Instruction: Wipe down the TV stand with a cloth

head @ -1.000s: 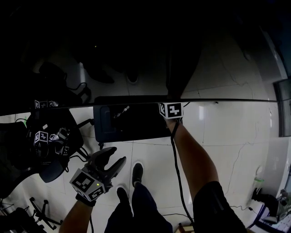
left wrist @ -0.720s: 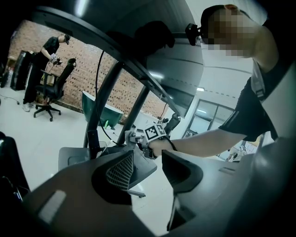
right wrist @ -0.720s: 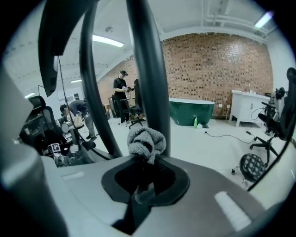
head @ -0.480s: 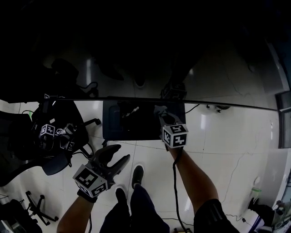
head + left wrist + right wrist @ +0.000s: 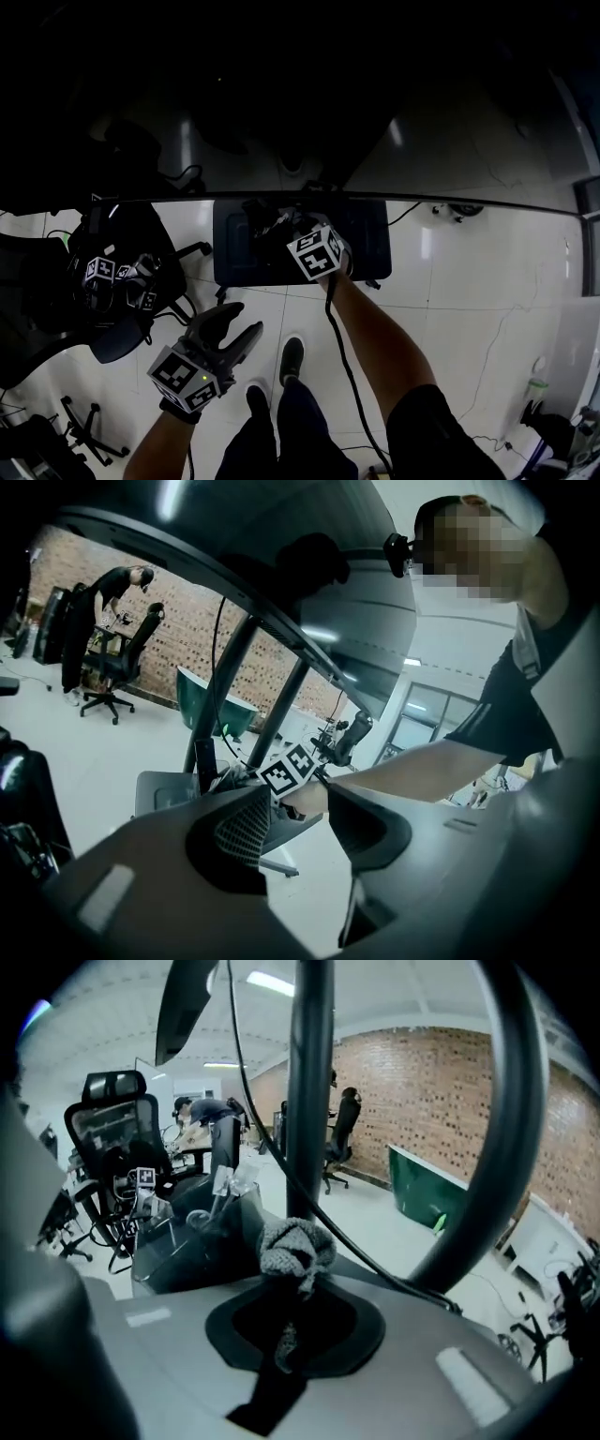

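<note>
Cloth [image 5: 295, 1251] in right gripper [image 5: 292, 1286]; clutter [image 5: 225, 1190] in dark stand tray [image 5: 178, 1260]

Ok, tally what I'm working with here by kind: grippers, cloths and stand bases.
Grippers: 2, the left gripper and the right gripper
Cloths: 1, the cloth, pinched in the right gripper
Stand bases: 1, the stand base
Total: 4

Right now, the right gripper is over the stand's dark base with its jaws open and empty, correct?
Not empty: the right gripper view shows the right gripper shut on a grey cloth, over the stand's dark base.
</note>
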Demonstrator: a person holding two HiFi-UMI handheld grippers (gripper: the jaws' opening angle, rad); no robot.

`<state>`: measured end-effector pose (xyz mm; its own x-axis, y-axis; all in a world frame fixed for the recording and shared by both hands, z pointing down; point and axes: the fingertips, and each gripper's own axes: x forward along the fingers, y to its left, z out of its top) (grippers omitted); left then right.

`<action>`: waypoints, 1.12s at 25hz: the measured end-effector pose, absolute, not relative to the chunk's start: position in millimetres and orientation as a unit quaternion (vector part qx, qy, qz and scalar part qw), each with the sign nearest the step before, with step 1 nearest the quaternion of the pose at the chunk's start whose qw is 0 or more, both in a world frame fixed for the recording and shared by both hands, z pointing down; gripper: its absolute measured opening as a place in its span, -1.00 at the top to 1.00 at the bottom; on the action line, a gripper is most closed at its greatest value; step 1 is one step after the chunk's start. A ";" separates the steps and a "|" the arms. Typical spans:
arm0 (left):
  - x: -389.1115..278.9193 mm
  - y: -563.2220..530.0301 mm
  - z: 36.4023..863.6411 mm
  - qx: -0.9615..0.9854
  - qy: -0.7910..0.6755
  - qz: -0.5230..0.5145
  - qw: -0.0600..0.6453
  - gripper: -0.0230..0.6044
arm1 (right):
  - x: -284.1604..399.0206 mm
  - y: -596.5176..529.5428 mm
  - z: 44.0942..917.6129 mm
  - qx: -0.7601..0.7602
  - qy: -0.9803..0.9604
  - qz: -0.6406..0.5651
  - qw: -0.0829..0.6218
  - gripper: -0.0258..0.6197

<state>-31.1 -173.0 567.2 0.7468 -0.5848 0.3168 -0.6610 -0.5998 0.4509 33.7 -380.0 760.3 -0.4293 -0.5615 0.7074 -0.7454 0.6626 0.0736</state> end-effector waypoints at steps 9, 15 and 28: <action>-19.6 -177.3 573.6 0.893 -0.342 0.070 0.285 0.25 | 62.3 -390.3 789.6 0.354 -0.822 0.090 0.437 0.83; -13.2 -182.5 574.0 0.896 -0.335 0.071 0.283 0.25 | 151.9 -395.8 786.9 0.419 -0.790 0.135 0.426 0.83; -10.8 -177.3 573.2 0.900 -0.329 0.081 0.275 0.25 | 217.1 -386.6 760.4 0.481 -0.766 0.148 0.400 0.83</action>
<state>-10.8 -177.3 573.2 0.7706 -0.5474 0.3264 -0.6363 -0.6323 0.4419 217.1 -386.6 760.4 -0.2183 -0.6184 0.7549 -0.8552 0.4939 0.1573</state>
